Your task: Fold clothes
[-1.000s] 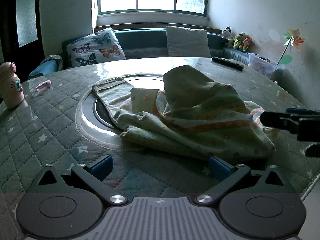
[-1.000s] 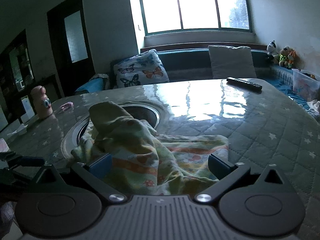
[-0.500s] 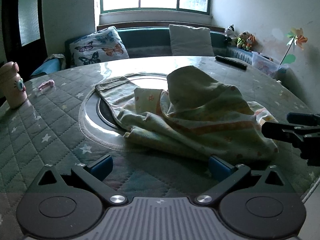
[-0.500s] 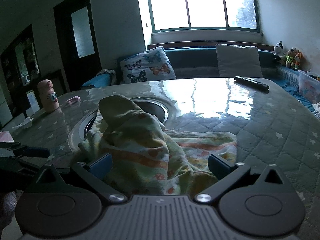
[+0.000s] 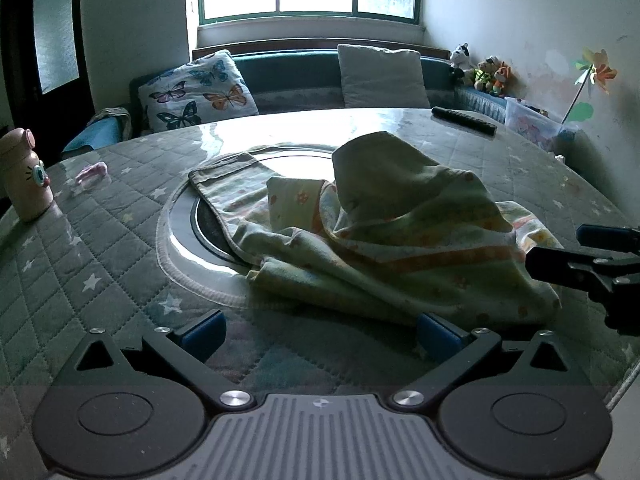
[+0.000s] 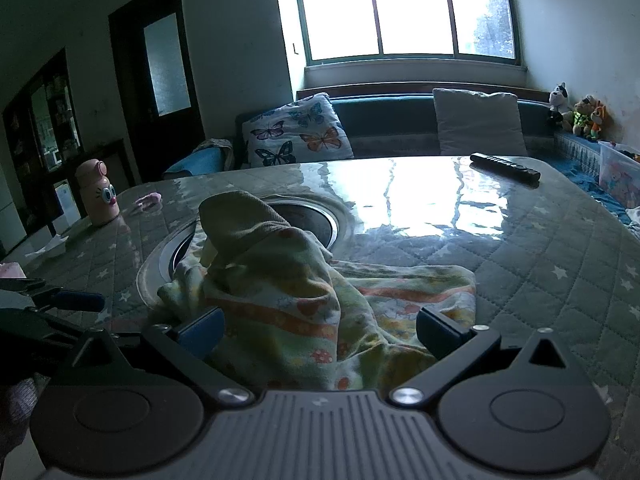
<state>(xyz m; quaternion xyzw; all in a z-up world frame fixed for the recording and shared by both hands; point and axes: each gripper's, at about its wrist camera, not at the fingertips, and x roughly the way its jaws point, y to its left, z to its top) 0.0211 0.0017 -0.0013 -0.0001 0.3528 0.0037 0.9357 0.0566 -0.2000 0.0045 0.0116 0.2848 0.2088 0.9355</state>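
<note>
A crumpled floral garment (image 5: 384, 232) lies mid-frame on the quilted surface (image 5: 80, 280), its long axis running from the round inset at centre left toward the lower right. Both the left gripper (image 5: 320, 332) and right gripper (image 6: 318, 330) have jaws spread wide, holding nothing.

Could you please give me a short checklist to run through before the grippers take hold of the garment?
1. Left gripper open: ok.
2. Right gripper open: ok.
3. Garment flat: not ok, crumpled with a raised peak.
4. Garment between right gripper's fingers: ok.
5. Left gripper at the garment's near edge: ok, not gripping.
6. Remote and pink bottle apart from garment: ok.
</note>
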